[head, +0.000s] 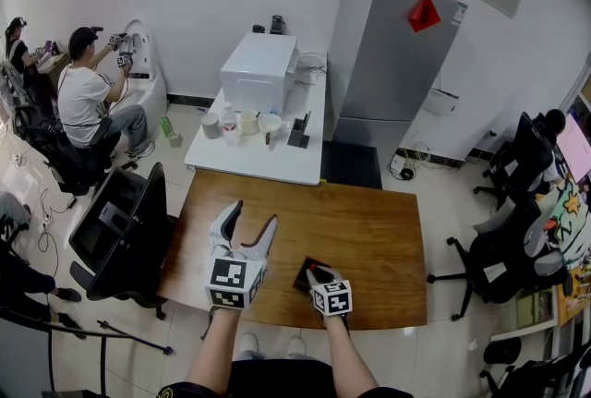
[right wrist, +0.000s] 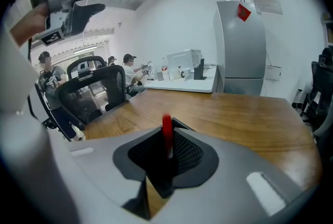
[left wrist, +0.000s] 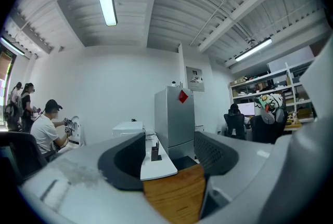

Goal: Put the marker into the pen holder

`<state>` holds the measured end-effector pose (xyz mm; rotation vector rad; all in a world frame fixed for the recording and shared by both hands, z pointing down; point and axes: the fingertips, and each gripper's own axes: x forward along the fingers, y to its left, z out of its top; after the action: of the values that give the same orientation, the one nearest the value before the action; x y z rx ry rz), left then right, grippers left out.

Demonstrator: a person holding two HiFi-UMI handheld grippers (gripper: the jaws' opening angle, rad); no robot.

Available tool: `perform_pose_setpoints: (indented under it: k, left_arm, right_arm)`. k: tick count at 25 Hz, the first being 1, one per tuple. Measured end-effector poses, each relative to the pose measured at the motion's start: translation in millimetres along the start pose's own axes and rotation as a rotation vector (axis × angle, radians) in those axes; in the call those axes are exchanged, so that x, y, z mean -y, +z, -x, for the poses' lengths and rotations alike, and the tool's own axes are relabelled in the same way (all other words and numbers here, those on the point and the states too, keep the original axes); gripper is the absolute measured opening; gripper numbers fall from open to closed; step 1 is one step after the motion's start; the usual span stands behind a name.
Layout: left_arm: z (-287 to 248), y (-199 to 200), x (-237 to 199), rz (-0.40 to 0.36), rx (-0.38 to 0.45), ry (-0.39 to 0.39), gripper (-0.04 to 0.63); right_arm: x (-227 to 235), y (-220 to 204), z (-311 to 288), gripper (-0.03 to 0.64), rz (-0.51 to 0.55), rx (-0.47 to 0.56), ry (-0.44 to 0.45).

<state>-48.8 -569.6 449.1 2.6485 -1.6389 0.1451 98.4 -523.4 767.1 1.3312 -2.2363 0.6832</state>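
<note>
A red marker stands upright and blurred between the black pads of my right gripper. The jaws stand only slightly apart, and the pads do not seem to press on it. Its lower end sits over the black pen holder, whose corner shows just behind the jaws. In the head view my right gripper points down at the pen holder near the wooden table's front edge, and the marker's red tip shows there. My left gripper is held level above the table to the left, open and empty.
A black office chair stands at the table's left end. Behind the wooden table is a white table with a microwave, cups and bottles, and a grey fridge beside it. More chairs stand at the right, and people sit at far left.
</note>
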Motion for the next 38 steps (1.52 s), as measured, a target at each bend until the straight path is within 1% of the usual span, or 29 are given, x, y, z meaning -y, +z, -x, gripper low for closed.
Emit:
perform_pose_setpoints:
  k: [2, 3, 4, 6, 9, 12, 15, 18, 21, 24, 30, 35, 38]
  left_arm:
    - [0, 0, -1, 0.001, -0.001, 0.001, 0.291]
    - [0, 1, -1, 0.000, -0.001, 0.002, 0.291]
    - [1, 1, -1, -0.003, -0.001, 0.004, 0.291]
    - [1, 1, -1, -0.006, -0.003, 0.005, 0.291]
    - [-1, -1, 2, 0.010, -0.002, -0.006, 0.291]
    - [0, 1, 2, 0.019, 0.008, -0.009, 0.291]
    - [2, 3, -1, 0.013, 0.015, -0.001, 0.291]
    - [5, 4, -6, 0.014, 0.022, 0.008, 0.291]
    - [9, 9, -10, 0.011, 0.038, 0.017, 0.291]
    - [13, 16, -18, 0.005, 0.058, 0.030, 0.291]
    - [22, 20, -32, -0.002, 0.072, 0.048, 0.291]
    - [30, 23, -37, -0.007, 0.085, 0.037, 0.290]
    - [37, 24, -41, -0.022, 0.091, 0.028, 0.268]
  right_arm:
    - [-2, 2, 0, 0.100, 0.008, 0.010, 0.012]
    - [-4, 4, 0, 0.131, 0.013, 0.018, 0.017]
    - [-5, 8, 1, 0.179, 0.018, 0.029, 0.021]
    - [-7, 22, 5, 0.206, 0.024, 0.063, 0.025]
    - [-8, 62, 18, 0.210, 0.039, 0.159, 0.025]
    - [-10, 117, 45, 0.210, 0.066, 0.309, 0.008]
    - [-13, 172, 80, 0.210, 0.093, 0.451, -0.023]
    - [-19, 219, 118, 0.210, 0.131, 0.562, -0.062]
    - [-26, 255, 155, 0.210, 0.160, 0.662, -0.104]
    - [-31, 278, 183, 0.216, 0.160, 0.741, -0.132]
    - [-36, 298, 217, 0.282, 0.159, 0.815, -0.200]
    - [-50, 295, 219, 0.285, 0.159, 0.802, -0.205]
    - [-64, 291, 216, 0.285, 0.163, 0.782, -0.216]
